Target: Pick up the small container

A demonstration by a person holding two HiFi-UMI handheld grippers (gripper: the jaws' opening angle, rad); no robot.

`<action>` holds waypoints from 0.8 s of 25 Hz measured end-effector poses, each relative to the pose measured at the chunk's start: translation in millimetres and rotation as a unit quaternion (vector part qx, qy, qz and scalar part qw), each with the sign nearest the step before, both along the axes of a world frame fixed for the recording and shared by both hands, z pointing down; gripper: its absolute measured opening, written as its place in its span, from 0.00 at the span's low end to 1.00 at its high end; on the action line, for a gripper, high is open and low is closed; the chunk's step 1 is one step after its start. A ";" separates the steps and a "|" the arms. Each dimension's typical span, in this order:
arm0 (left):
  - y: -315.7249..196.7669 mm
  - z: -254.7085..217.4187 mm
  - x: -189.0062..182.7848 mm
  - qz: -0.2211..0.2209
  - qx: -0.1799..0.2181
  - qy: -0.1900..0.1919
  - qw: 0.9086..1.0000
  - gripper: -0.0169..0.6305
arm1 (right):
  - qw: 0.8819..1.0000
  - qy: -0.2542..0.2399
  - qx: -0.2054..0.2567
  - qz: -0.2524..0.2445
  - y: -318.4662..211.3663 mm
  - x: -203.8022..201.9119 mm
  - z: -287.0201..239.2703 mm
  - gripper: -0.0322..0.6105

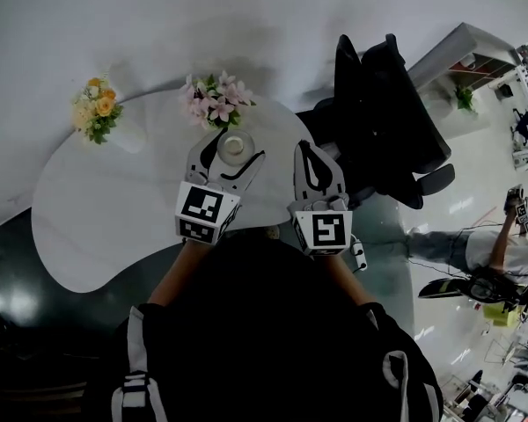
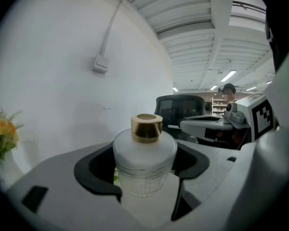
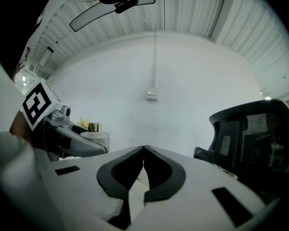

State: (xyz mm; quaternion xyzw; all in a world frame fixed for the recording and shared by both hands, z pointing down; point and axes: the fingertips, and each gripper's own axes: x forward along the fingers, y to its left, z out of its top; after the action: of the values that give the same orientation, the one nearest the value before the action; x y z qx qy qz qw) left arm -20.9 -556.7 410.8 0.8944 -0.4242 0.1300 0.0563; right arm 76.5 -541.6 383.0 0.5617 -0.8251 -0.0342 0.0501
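A curved white table (image 1: 97, 227) is set against a plain white wall (image 1: 158, 25), over a dark glossy floor (image 1: 9, 262). A black office chair (image 1: 383, 112) is drawn up just beside the table's right end. A person (image 1: 497, 246) is partly cut off at the right edge of the head view.

Yellow flowers (image 1: 97, 108) and pink flowers (image 1: 216, 99) are placed along the wall side; whatever holds them is hard to make out.

The small container (image 2: 144, 162), frosted with a gold cap (image 2: 147, 127), is clamped upright by the left gripper (image 2: 144, 182), near the pink flowers. Its contents, and whether its base touches the table, cannot be told.

The right gripper (image 3: 143, 150) is held alongside, jaws pressed together on nothing.
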 end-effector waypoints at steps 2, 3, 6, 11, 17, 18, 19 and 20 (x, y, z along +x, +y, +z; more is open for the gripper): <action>3.6 -5.1 -2.1 -0.002 0.004 -0.001 1.000 0.55 | 1.000 0.004 -0.001 -0.004 4.7 -1.5 -1.3 0.08; 5.5 -7.4 -2.7 -0.002 0.008 -0.003 1.000 0.55 | 1.000 0.004 0.002 -0.012 7.2 -2.8 0.4 0.08; 10.5 -13.3 -2.7 -0.002 0.019 -0.008 1.000 0.55 | 1.000 0.002 -0.004 -0.019 12.1 -5.0 2.4 0.08; 14.4 -10.5 -3.1 -0.001 0.016 -0.015 1.000 0.55 | 1.000 -0.006 -0.002 -0.018 12.5 -4.8 3.9 0.08; 17.5 -8.6 -2.2 0.002 0.011 -0.008 1.000 0.55 | 1.000 -0.003 -0.015 -0.015 14.1 -4.1 4.3 0.08; 18.1 -7.7 -2.3 0.002 0.010 -0.008 1.000 0.55 | 1.000 -0.001 -0.025 -0.015 15.6 -5.0 5.6 0.08; 18.4 -7.1 -2.5 0.002 0.009 -0.008 1.000 0.55 | 0.999 0.000 -0.033 -0.016 16.7 -5.9 6.8 0.08; 18.3 -6.7 -2.8 0.002 0.009 -0.009 1.000 0.55 | 0.999 0.001 -0.037 -0.016 17.1 -6.5 7.5 0.08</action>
State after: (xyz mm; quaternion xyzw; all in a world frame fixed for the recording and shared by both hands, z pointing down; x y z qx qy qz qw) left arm -23.7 -538.3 404.1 0.8946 -0.4239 0.1342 0.0444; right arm 70.1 -524.5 390.4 0.5462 -0.8346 -0.0049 0.0710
